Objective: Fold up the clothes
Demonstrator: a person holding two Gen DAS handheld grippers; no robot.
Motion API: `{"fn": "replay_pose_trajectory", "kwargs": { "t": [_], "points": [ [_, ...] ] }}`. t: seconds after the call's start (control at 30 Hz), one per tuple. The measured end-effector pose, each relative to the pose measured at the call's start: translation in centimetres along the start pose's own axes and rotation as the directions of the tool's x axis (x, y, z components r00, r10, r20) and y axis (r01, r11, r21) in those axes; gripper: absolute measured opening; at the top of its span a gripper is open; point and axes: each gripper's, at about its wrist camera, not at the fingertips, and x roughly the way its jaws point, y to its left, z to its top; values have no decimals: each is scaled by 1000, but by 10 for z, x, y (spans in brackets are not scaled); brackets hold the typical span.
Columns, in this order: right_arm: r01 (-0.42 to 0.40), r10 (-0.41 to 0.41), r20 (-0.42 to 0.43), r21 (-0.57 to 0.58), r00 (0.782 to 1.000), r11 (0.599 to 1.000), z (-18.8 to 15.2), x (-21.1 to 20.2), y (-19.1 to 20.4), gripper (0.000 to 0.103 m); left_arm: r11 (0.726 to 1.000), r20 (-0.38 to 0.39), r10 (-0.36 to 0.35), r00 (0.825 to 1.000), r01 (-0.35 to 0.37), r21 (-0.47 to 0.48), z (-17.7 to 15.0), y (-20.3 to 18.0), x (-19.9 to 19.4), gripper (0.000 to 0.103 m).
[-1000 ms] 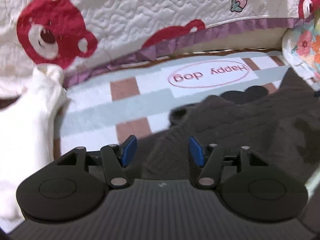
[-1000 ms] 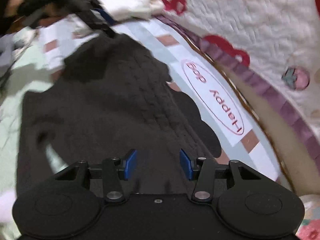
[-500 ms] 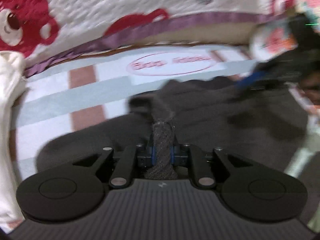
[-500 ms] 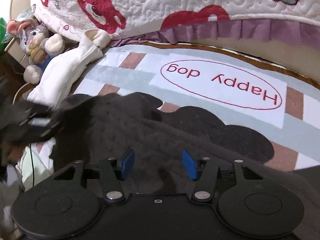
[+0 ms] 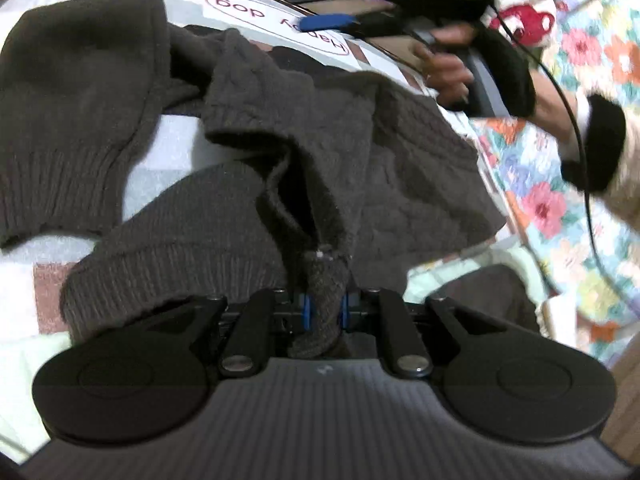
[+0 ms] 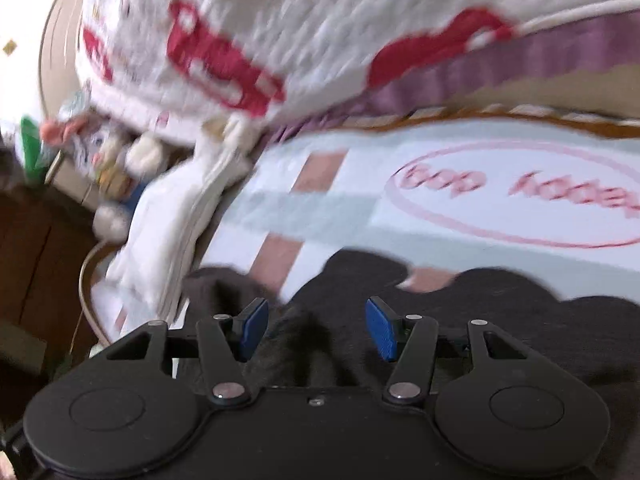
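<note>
Big checked mat [image 5: 168, 136] w/ the "Happy dog" oval [image 6: 516, 196] fills most of both views, pale blue, white & brown squares. At 12 o'clock in the right wrist view the quilted white cover w/ red bears [image 6: 280, 32] hangs down, purple frill along its edge, all blurred. Flowered quilt [image 5: 576, 216] runs along 3 o'clock in the left wrist view.

Dark brown knit sweater [image 5: 404, 160] lies crumpled on the mat, centre of the left wrist view: one ribbed cuff at 9 o'clock, another ribbed edge at 7 o'clock just in front of the tool. In the right wrist view the same sweater [image 6: 500, 320] sits at 6 o'clock, under & beyond the blue pads.

White garment [image 6: 180, 216] is bunched at 9 o'clock by the mat edge, plush toy [image 6: 100, 152] beside it, blurry.

Left gripper [image 5: 323, 312]: blue pads pinched tight on a bunched fold of the sweater, fabric pulled up taut from the pile.

Right gripper [image 6: 316, 328]: pads wide apart, nothing between them, low over the knit. From the left wrist view it shows at 1 o'clock, in the person's hand [image 5: 448, 68], black cuff, cable trailing.
</note>
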Motion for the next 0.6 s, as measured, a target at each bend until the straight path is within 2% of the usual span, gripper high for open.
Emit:
{"fn": "replay_pose_trajectory", "kwargs": {
  "t": [0.07, 0.17, 0.33, 0.37, 0.4, 0.43, 0.47, 0.53, 0.6],
  "points": [
    [-1, 1, -70, 0, 998, 1000, 2, 26, 11, 60, 1000, 3, -5, 1000, 5, 11, -1, 1, 3, 12],
    [-19, 22, -143, 16, 989, 1000, 1, 58, 22, 60, 999, 4, -37, 999, 37, -39, -1, 9, 6, 12],
    [80, -78, -199, 3, 977, 997, -8, 88, 36, 62, 995, 29, -11, 1000, 14, -94, 6, 18, 8, 12],
    [100, -98, -209, -1, 973, 995, -10, 94, 38, 56, 995, 47, 0, 999, 4, -97, 9, 18, 7, 12],
    [89, -91, -196, -17, 976, 996, -13, 96, 43, 47, 996, 56, 12, 998, -7, -93, 11, 18, 6, 12],
    [99, -105, -167, -45, 980, 994, -16, 93, 47, 31, 996, 58, 25, 998, -20, -84, 13, 16, 5, 12],
    [109, -118, -136, -72, 984, 991, -19, 91, 52, 25, 997, 60, 37, 998, -32, -74, 15, 15, 5, 12],
    [93, -92, 8, -102, 996, 990, -12, 66, 57, 22, 996, 75, 62, 995, -57, -72, 20, 16, 1, 12],
    [102, -76, 173, -146, 982, 984, -2, 36, 63, 21, 994, 111, 85, 990, -77, -75, 28, 19, -8, 12]
  ]
}}
